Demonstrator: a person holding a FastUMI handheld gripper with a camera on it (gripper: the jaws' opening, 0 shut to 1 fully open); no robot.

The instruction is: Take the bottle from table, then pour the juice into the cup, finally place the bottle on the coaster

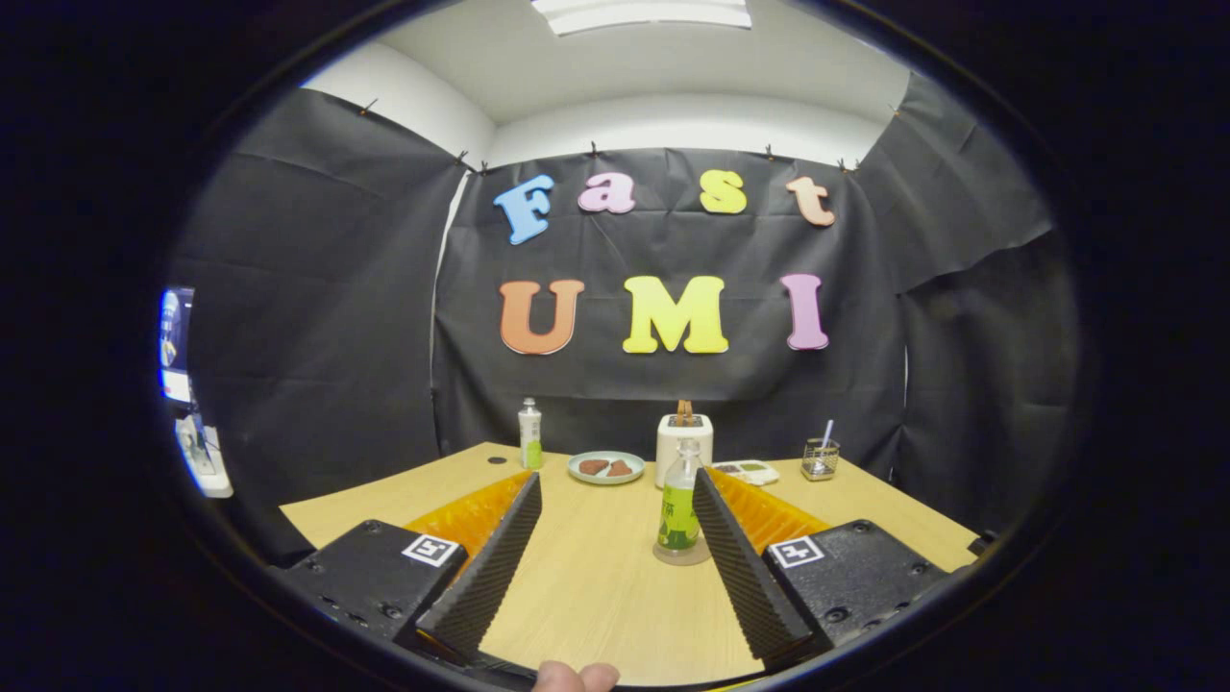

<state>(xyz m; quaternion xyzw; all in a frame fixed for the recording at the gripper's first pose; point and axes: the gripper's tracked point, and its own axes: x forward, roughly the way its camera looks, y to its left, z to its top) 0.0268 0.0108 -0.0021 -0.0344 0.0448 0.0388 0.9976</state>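
Note:
A clear bottle [679, 505] with a green label and a little juice stands upright on a round coaster [680, 554] on the wooden table [596, 586]. My gripper [615, 481] is open and its fingers are spread wide. The bottle is between them near the tips, close beside the right finger [740, 557] and well apart from the left finger [495, 562]; nothing is gripped. A small mesh cup [820, 459] with a straw stands far beyond the right finger, near the table's back right.
A second bottle [529, 434] stands at the back left. Beyond the fingers lie a plate [605, 468] with food, a white toaster [684, 437] and a small tray [748, 471]. A person's fingertip [575, 678] shows below the fingers.

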